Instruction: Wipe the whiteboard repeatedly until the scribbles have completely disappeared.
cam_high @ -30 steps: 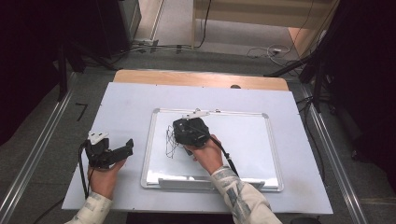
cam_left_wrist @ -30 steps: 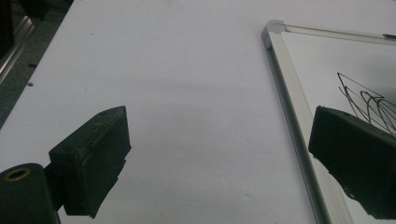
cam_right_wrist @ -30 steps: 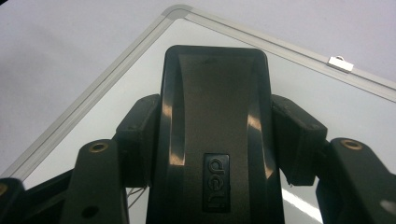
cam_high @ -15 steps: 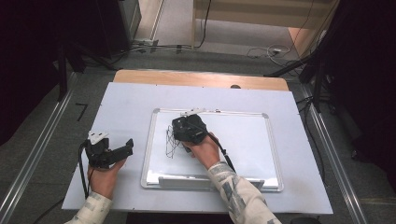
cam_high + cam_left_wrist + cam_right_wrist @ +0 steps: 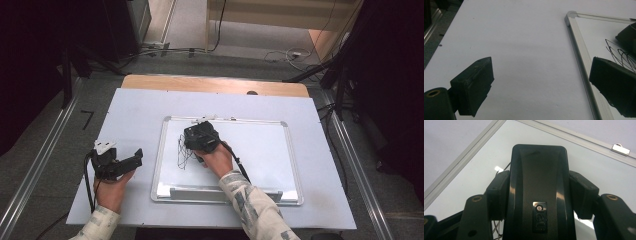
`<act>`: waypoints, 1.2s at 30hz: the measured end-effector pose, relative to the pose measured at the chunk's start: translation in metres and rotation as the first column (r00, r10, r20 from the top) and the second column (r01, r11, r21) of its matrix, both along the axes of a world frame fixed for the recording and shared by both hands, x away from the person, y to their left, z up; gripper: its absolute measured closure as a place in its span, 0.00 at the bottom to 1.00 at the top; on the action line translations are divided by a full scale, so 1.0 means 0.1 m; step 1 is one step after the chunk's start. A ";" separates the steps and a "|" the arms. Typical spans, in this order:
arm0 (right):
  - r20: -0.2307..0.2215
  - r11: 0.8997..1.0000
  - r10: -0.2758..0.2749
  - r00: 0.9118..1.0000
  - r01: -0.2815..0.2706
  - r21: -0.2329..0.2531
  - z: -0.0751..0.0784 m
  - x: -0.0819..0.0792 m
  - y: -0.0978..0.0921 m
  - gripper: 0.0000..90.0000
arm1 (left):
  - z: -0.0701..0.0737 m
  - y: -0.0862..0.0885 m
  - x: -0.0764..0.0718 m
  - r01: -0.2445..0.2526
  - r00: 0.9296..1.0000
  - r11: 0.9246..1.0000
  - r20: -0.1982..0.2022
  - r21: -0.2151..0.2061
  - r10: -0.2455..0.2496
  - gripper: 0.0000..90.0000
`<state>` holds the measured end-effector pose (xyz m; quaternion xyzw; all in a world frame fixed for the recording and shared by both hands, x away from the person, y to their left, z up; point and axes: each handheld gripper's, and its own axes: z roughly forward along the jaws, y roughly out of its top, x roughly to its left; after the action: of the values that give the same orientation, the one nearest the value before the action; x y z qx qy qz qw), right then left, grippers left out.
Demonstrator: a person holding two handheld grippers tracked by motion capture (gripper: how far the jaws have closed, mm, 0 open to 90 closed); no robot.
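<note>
The right gripper pinches a black eraser between its two jaws, one pad pressed against each long side. The eraser is a glossy, rounded-cornered black block with a small silver logo plate near its lower middle, and it lies flat on the whiteboard, face up toward the right gripper view's camera. In the high view the right gripper sits over the upper left part of the whiteboard, just beside a tangle of thin black scribbles drawn on the white surface; a few of those lines also peek out beside the jaw pad in the right gripper view.

The left gripper has its jaws spread wide with nothing between them, hovering over the bare white table just left of the whiteboard's silver frame. In the high view the left gripper is well apart from the eraser.

A metal tray runs along the whiteboard's near edge; whether anything lies in it is unclear.
</note>
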<state>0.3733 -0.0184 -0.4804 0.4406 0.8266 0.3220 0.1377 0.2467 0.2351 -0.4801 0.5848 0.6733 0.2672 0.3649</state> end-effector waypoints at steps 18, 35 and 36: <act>0.002 0.999 0.010 1.000 -0.009 -0.043 -0.05 -0.02 0.04 0.40 | 0.00 0.00 0.00 0.002 1.000 1.000 -0.002 0.003 -0.002 0.06; 0.029 0.999 0.012 0.999 -0.010 -0.053 -0.06 -0.10 0.04 0.42 | 0.00 0.00 0.00 0.002 1.000 1.000 -0.003 0.007 -0.002 0.06; 0.030 0.999 0.016 0.999 -0.014 -0.052 -0.06 -0.10 0.05 0.42 | 0.00 0.00 0.00 0.002 1.000 1.000 -0.003 0.007 -0.002 0.06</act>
<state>0.3630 -0.0135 -0.4865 0.4256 0.8359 0.3080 0.1592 0.2466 0.2347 -0.4805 0.5872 0.6722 0.2683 0.3624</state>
